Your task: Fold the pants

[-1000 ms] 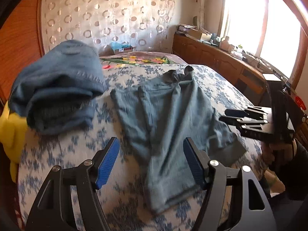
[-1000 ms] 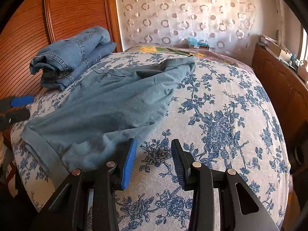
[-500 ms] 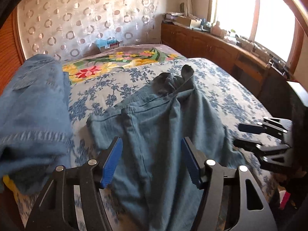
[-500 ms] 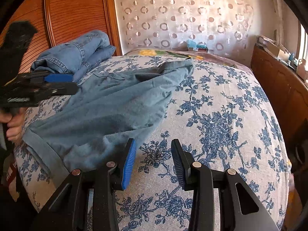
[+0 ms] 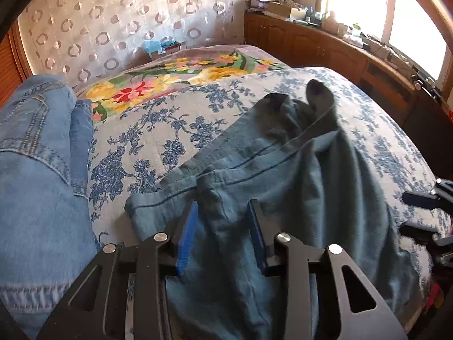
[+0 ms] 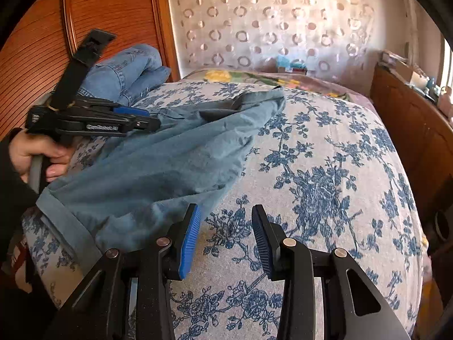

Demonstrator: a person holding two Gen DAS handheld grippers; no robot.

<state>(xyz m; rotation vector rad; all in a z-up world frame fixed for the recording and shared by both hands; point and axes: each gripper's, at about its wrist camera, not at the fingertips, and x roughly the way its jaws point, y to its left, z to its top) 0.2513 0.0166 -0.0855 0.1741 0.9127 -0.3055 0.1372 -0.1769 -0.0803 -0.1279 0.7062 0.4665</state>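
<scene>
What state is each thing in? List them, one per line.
pants: unfolded, spread on the bedspread, far end bunched.
jeans: folded, piled beside the pants.
left gripper: jaws have just been closing, cloth between them, not yet pinched.
right gripper: open, empty, over bare bedspread.

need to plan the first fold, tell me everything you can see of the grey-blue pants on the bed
The grey-blue pants are thin, soft woven cloth, rumpled and unfolded, lying across the blue floral bedspread. Seams and a fly run near the waistband, whose far end bunches up, showing darker lining. A wide hemmed cuff lies by the bed's near edge. The left gripper has just been closing, cloth between its blue pads, not visibly pinched. The right gripper sits beside the pants' edge, over bare bedspread.
</scene>
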